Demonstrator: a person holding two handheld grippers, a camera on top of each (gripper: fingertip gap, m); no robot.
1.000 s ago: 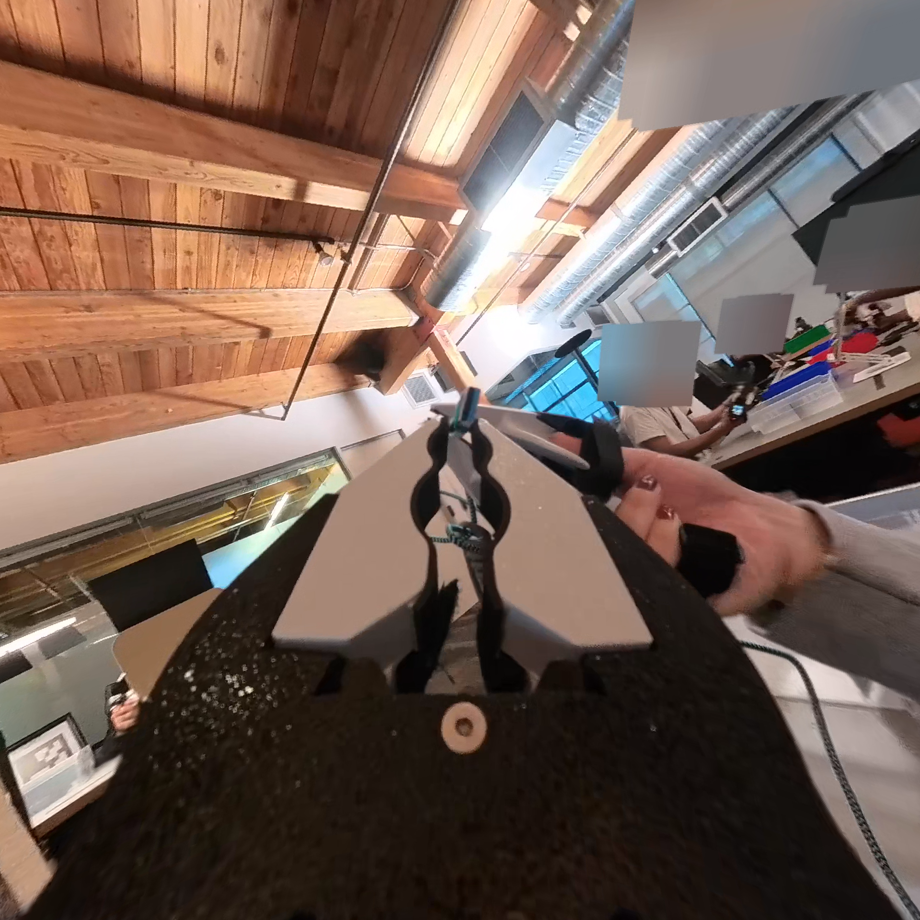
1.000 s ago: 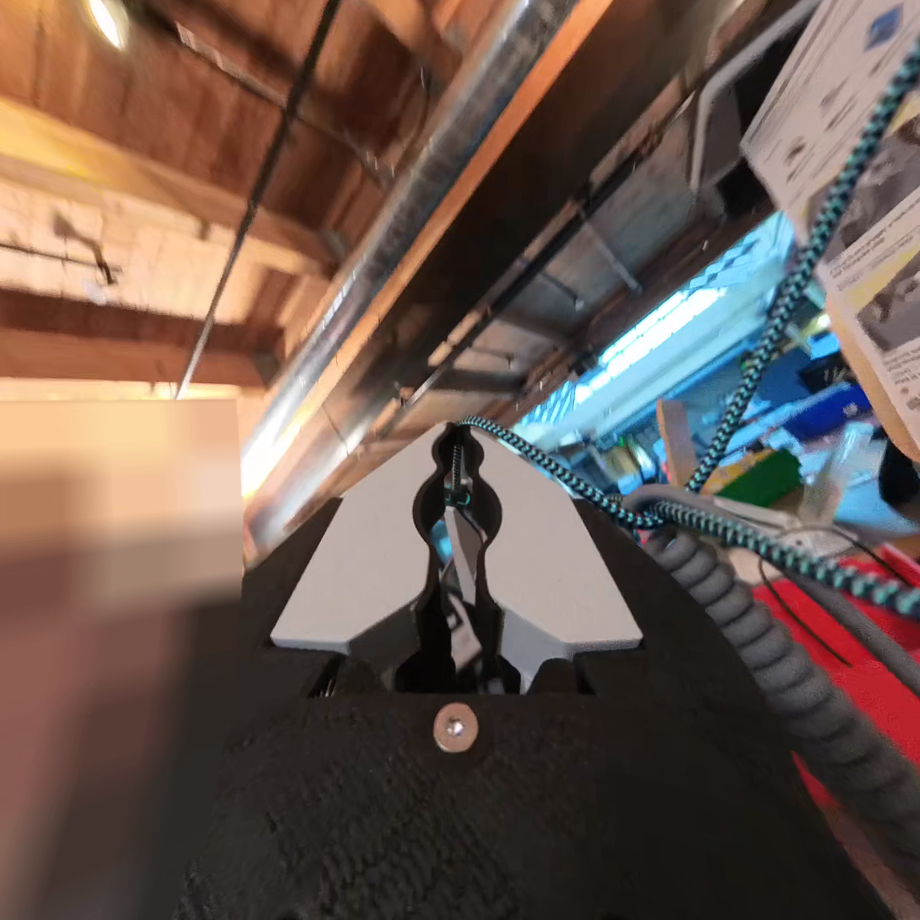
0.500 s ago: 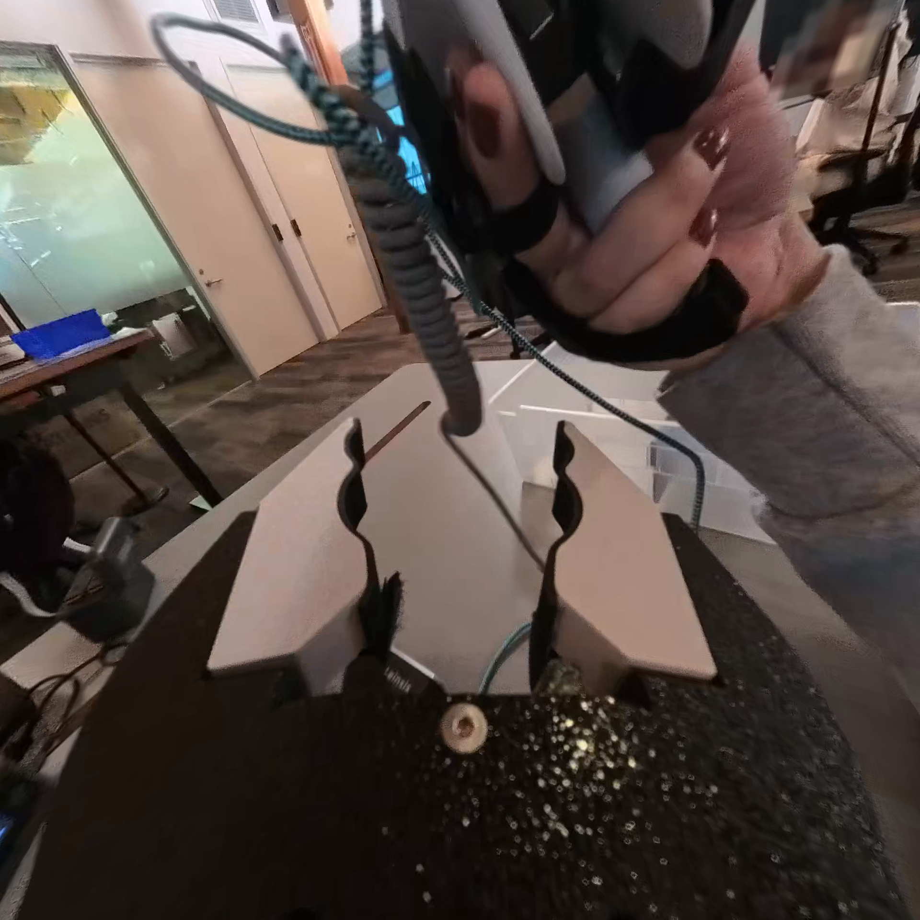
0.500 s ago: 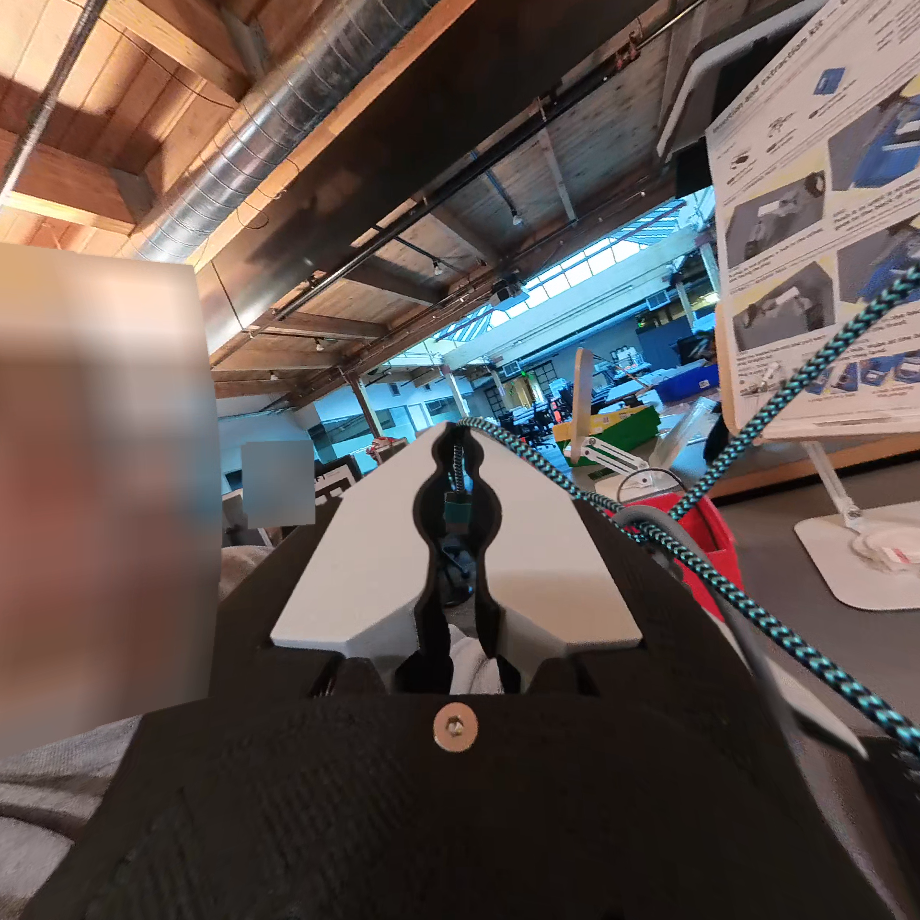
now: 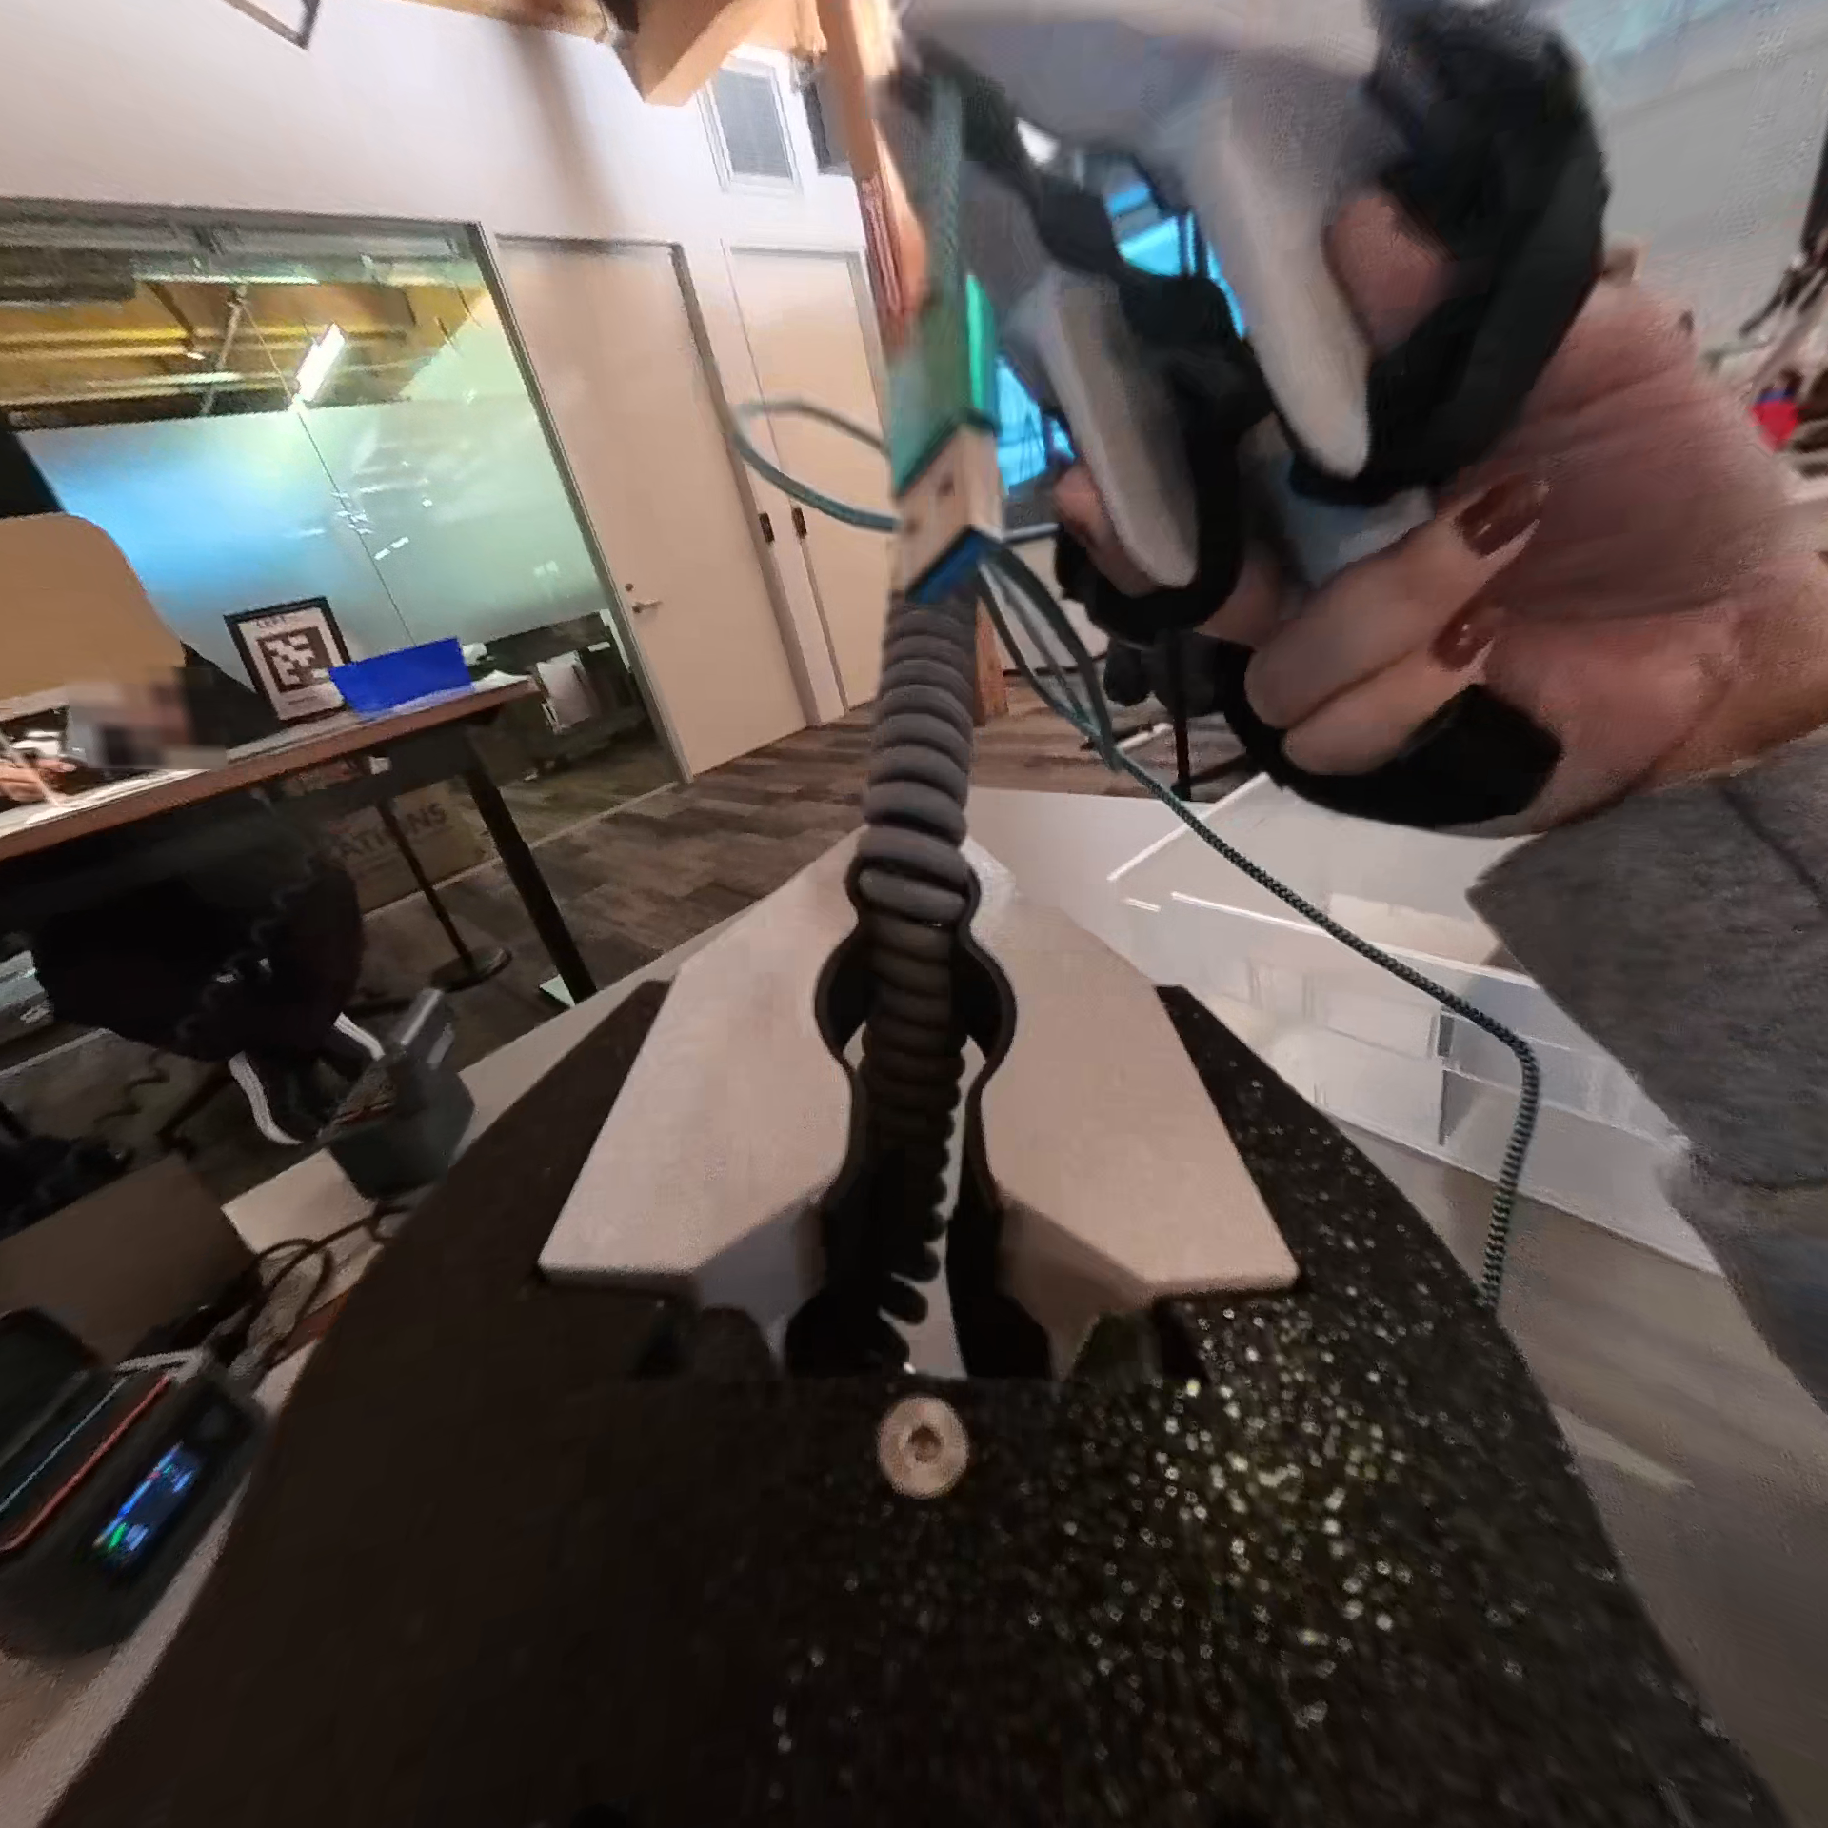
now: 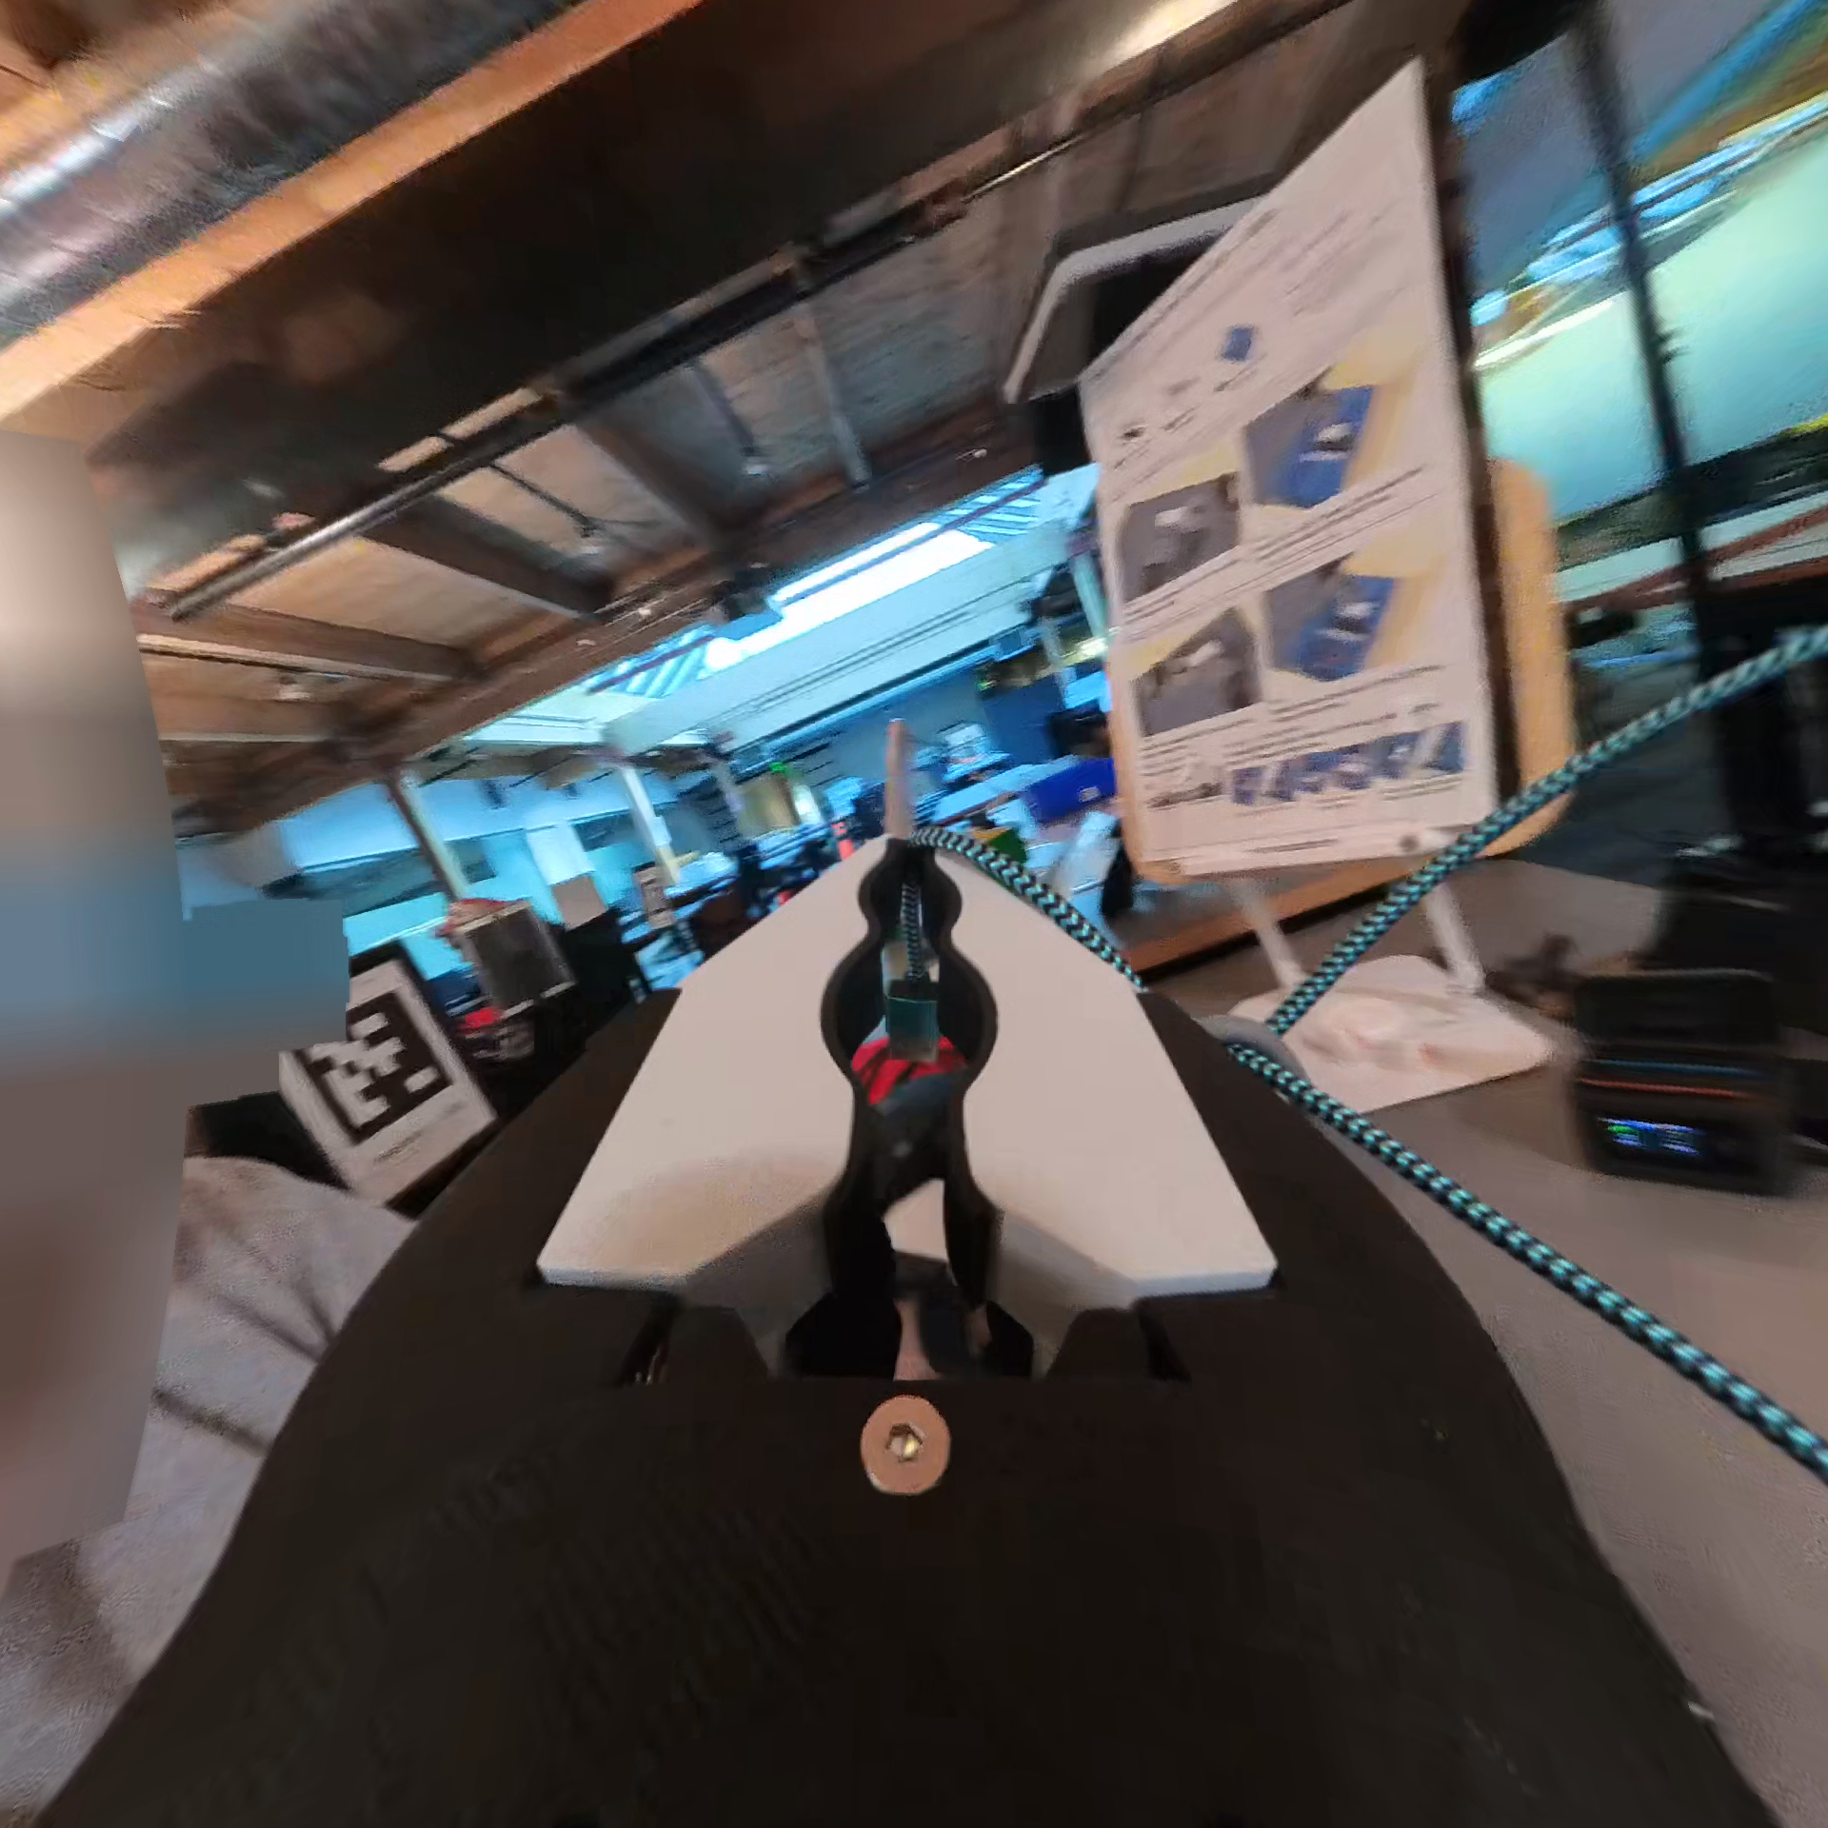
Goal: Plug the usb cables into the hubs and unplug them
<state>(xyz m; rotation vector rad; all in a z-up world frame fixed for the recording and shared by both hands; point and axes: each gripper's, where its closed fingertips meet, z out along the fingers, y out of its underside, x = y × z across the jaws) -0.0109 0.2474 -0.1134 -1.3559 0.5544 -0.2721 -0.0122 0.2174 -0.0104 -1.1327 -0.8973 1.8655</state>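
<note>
In the left wrist view my left gripper (image 5: pixel 915 895) is shut on a grey coiled cable (image 5: pixel 915 752), which sits in the round notch between the fingers and rises to my right gripper (image 5: pixel 1187 326), held by a hand (image 5: pixel 1543 613) at the upper right. A teal-and-black braided USB cable (image 5: pixel 1316 905) hangs from there down to the table. In the right wrist view my right gripper (image 6: pixel 905 856) is shut on that braided cable (image 6: pixel 1385 1118). Its teal plug (image 6: pixel 910 1014) lies in the notch between the fingers. I see no hub clearly.
A clear plastic organizer (image 5: pixel 1385 999) lies on the grey table (image 5: pixel 1039 841) ahead. A dark grey block (image 5: pixel 406 1118) and a small screen device (image 5: pixel 148 1523) sit at the left. An instruction sheet on a stand (image 6: pixel 1286 613) and a black device (image 6: pixel 1682 1088) stand at the right. The grippers' ends are close to 10 cm from one another.
The left view swung from the ceiling down to the room. My left gripper opened, then closed around the grey coiled cable. The right gripper kept the braided cable and tilted downward.
</note>
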